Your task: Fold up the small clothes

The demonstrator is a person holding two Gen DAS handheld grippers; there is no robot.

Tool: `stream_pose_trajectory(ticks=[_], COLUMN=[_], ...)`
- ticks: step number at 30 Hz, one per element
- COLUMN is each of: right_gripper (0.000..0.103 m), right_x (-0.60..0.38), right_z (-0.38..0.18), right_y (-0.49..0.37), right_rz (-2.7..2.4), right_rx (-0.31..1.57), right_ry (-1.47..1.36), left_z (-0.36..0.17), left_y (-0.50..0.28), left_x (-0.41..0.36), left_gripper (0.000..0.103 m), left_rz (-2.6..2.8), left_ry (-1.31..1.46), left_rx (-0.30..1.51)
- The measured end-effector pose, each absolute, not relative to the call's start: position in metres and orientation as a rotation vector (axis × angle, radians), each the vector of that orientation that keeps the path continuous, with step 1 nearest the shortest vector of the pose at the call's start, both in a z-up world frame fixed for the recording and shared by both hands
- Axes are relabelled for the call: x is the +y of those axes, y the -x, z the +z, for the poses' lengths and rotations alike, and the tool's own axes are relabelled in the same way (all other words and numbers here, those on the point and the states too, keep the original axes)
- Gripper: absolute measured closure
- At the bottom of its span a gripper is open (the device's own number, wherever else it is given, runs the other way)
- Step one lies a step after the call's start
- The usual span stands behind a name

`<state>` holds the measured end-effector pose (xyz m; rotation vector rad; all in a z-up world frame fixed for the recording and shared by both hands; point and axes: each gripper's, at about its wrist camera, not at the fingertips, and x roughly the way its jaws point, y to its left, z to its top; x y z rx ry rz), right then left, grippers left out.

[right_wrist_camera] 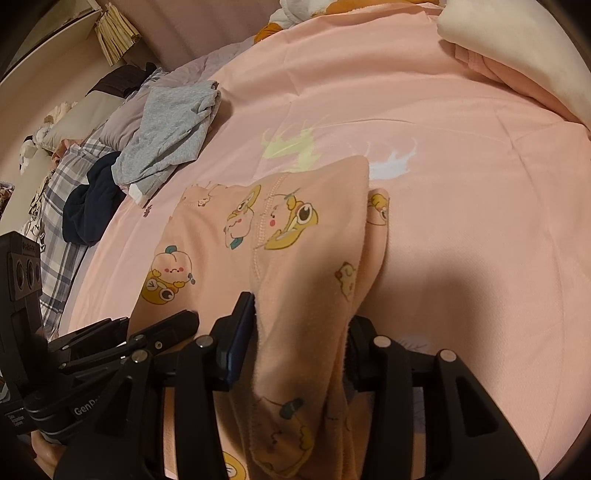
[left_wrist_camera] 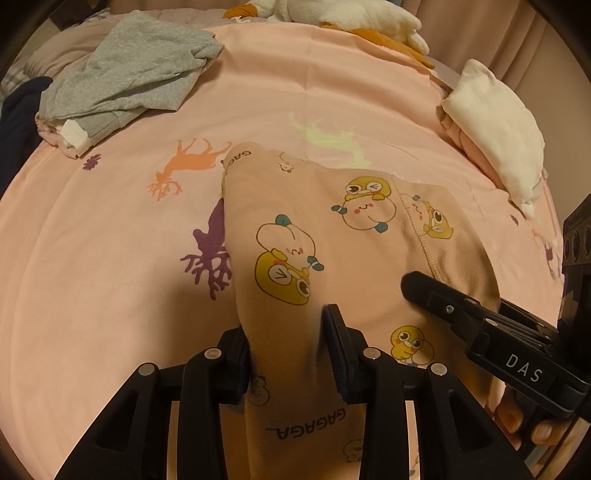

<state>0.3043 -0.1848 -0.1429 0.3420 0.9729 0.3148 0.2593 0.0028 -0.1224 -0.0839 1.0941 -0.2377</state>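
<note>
Peach children's pants point(left_wrist_camera: 332, 229) printed with yellow and white cartoon figures lie folded on the pink bed sheet point(left_wrist_camera: 110, 258). In the left wrist view my left gripper point(left_wrist_camera: 286, 325) is shut on a bunched ridge of the pants at their near edge, and cloth fills the gap between its pads. Just to its right the right gripper's finger point(left_wrist_camera: 439, 299) rests over the same garment. In the right wrist view the pants point(right_wrist_camera: 221, 236) run away from my right gripper point(right_wrist_camera: 301, 314), which pinches a thick fold of them. The left gripper point(right_wrist_camera: 166, 328) sits close on its left.
A crumpled grey garment point(left_wrist_camera: 129, 77) lies at the far left, with a dark navy one point(right_wrist_camera: 92, 206) and a plaid blanket point(right_wrist_camera: 55, 206) beside it. A white and pink folded pile point(left_wrist_camera: 495, 125) sits at the far right. A plush toy point(left_wrist_camera: 332, 14) lies at the far edge.
</note>
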Motion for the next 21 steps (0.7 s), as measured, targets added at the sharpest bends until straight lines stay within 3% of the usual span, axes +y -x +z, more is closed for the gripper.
stream_pose_trajectory(ticks=[21], right_gripper=[0.048], right_x=[-0.1846], right_z=[-0.1429], right_y=[-0.3058], right_rz=[0.281], right_rx=[0.973], right_ry=[-0.320], left_z=[-0.1230], left_y=[-0.2589], left_x=[0.0057], left_gripper=[0.050], left_rz=[-0.187], left_ry=[0.051], left_rx=[1.088])
